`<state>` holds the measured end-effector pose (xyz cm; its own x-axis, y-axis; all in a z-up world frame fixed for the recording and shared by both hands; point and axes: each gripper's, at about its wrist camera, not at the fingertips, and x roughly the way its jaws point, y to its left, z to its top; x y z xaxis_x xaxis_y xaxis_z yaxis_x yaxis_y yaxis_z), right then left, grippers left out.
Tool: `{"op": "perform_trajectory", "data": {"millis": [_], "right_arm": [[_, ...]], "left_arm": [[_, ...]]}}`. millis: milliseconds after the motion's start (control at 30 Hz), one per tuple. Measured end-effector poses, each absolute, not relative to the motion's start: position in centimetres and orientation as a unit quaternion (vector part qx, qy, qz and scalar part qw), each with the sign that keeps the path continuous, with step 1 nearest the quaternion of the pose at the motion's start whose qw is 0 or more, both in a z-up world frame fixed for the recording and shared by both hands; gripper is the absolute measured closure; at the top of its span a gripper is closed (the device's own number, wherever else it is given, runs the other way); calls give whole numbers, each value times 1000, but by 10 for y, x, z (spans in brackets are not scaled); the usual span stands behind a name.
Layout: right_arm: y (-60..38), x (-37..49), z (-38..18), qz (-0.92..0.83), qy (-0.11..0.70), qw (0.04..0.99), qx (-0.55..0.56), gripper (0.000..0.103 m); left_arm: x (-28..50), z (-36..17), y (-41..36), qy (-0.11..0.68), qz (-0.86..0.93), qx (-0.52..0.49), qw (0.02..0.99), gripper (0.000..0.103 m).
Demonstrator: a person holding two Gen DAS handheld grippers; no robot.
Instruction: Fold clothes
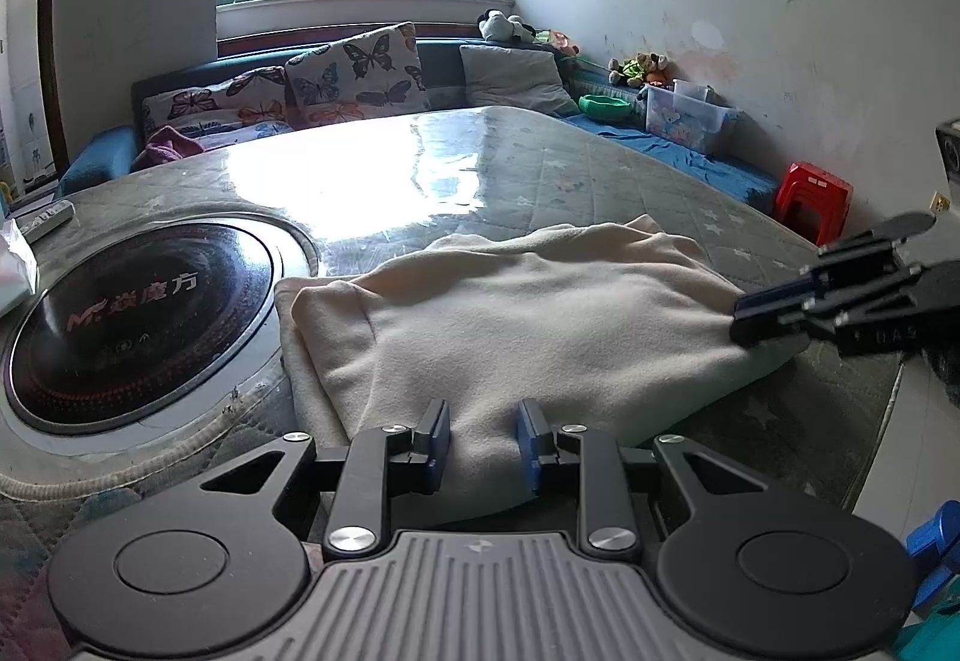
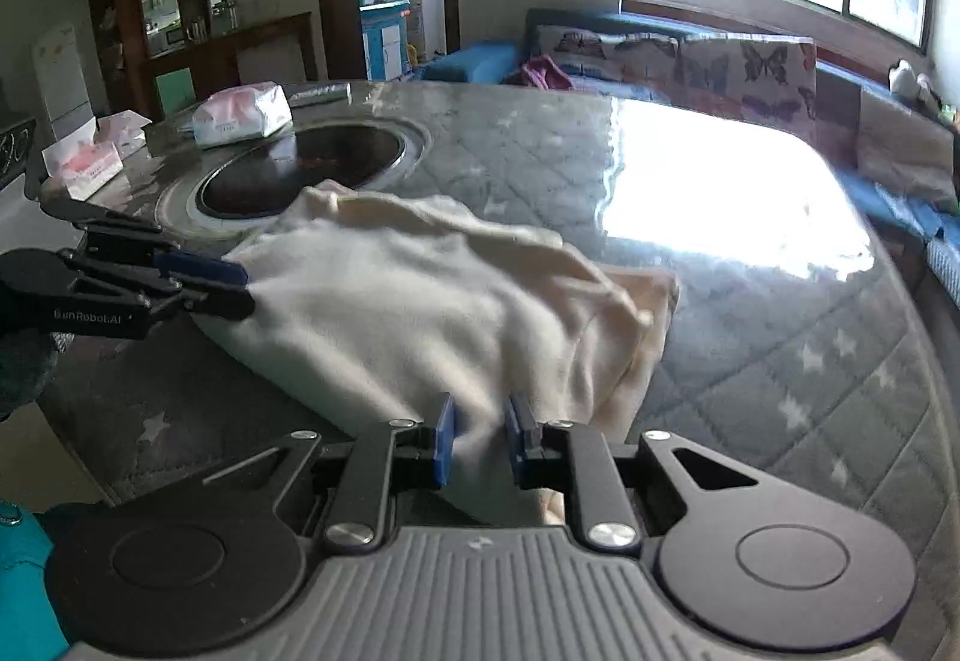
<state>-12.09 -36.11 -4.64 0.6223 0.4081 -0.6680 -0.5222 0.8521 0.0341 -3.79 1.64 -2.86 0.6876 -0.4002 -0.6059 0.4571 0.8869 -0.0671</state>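
A cream fleece garment (image 1: 528, 319) lies folded on the quilted table cover (image 1: 630, 169), just right of a round cooktop. My left gripper (image 1: 483, 445) is shut on the garment's near edge, with cloth bunched between its blue pads. In this view the right gripper (image 1: 741, 322) comes in from the right and pinches the garment's right corner. In the right wrist view the garment (image 2: 408, 301) looks blurred and slightly raised. My right gripper (image 2: 478, 439) is shut on a fold of it there. The left gripper (image 2: 243, 286) clamps the cloth's far left edge.
A black round cooktop (image 1: 138, 313) is set into the table left of the garment. Tissue packs (image 2: 240, 114) and a tissue box (image 2: 90, 166) sit beyond it. A red stool (image 1: 813, 199) stands past the right table edge. A sofa with butterfly cushions (image 1: 354, 72) lines the window wall.
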Motion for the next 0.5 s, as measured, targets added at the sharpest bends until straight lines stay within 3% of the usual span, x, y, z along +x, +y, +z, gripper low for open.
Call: {"op": "perform_trajectory", "data": {"millis": [500], "right_arm": [[-362, -79, -46, 244, 334, 907, -74, 92]], "left_arm": [[-40, -30, 15, 319, -234, 44, 917, 75]]}}
